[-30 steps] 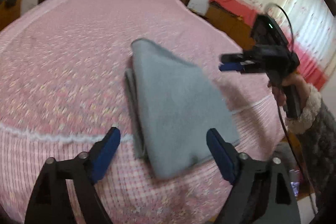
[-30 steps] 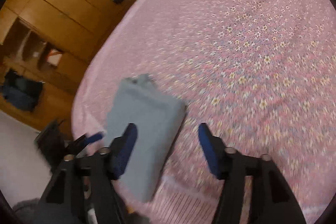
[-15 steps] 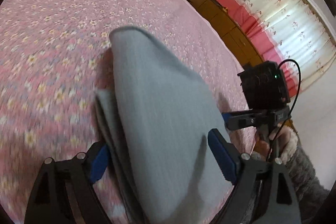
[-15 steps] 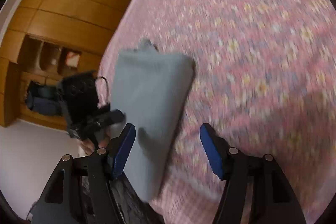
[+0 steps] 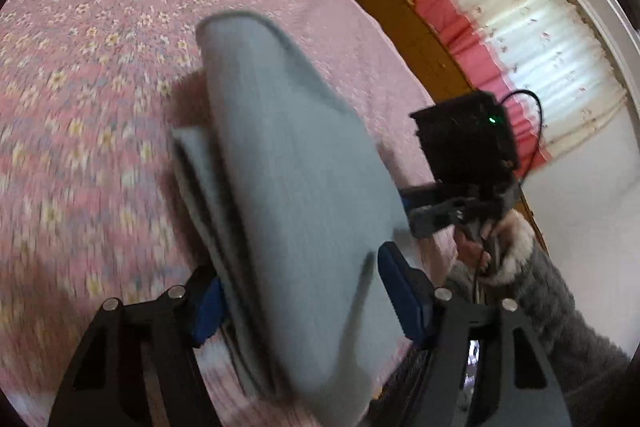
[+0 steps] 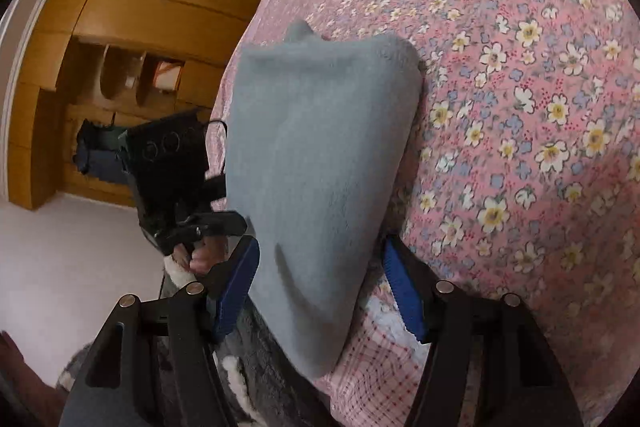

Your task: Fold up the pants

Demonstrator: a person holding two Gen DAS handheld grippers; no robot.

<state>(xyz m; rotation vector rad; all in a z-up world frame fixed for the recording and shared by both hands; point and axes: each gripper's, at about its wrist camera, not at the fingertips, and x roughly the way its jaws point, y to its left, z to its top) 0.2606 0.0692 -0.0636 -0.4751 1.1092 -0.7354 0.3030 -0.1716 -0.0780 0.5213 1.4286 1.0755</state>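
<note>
The grey-blue pants [image 5: 296, 187] lie folded into a thick stack near the edge of the pink flowered bed [image 5: 88, 75]. My left gripper [image 5: 312, 299] is open with its blue pads on either side of the stack's near end. My right gripper [image 6: 320, 291] is open too, straddling the opposite end of the same pants [image 6: 316, 163]. Each gripper shows in the other's view: the right one [image 5: 416, 215] beside the pants, the left one [image 6: 216, 223] at the bed's edge. Whether the pads touch the cloth I cannot tell.
A wooden wardrobe with open shelves [image 6: 132, 67] stands beyond the bed. A white and red curtain [image 5: 532, 39] and a wooden cabinet [image 5: 404, 27] are on the other side. The bedspread's checked hem [image 6: 376, 359] hangs at the near edge.
Both grippers have moved in from apart and closed the distance to the folded pants, now straddling its two ends. The pants look a little lifted or bunched at the near edges.
</note>
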